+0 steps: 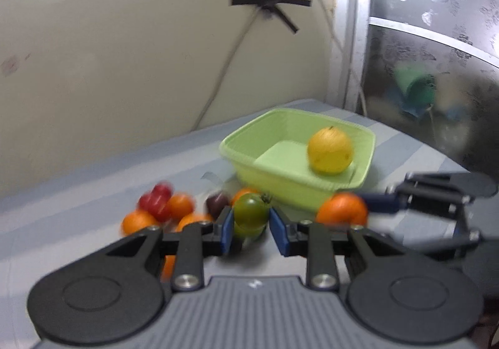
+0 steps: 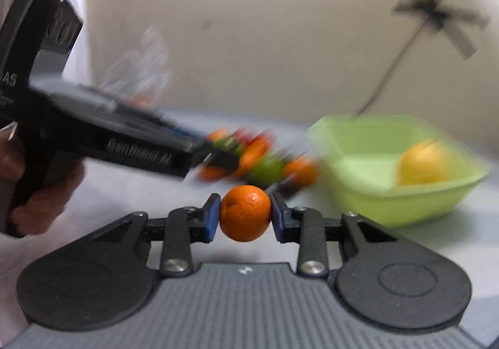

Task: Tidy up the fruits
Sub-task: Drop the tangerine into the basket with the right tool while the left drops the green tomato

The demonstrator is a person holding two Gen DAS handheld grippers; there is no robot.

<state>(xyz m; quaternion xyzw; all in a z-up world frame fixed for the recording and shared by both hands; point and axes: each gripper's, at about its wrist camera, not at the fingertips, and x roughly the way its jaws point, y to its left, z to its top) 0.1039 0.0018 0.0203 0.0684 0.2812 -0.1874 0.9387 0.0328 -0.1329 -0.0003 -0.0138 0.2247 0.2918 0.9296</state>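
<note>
My left gripper (image 1: 250, 225) is shut on a green tomato (image 1: 250, 214) with a dark stalk, just above the table. My right gripper (image 2: 245, 217) is shut on an orange (image 2: 245, 213) and holds it off the table; in the left wrist view this orange (image 1: 342, 208) and the right gripper's fingers (image 1: 382, 201) sit at the right, beside the basket. A light green basket (image 1: 240, 146) holds a yellow fruit (image 1: 330, 150); both also show in the right wrist view, the basket (image 2: 414, 202) and the fruit (image 2: 425, 166) blurred.
A pile of small fruits lies left of the basket: oranges (image 1: 137, 222), red ones (image 1: 156, 199) and a dark purple one (image 1: 217, 203). A cream wall with a taped cable (image 1: 268, 2) stands behind. A patterned glass panel (image 1: 436, 52) is at the right.
</note>
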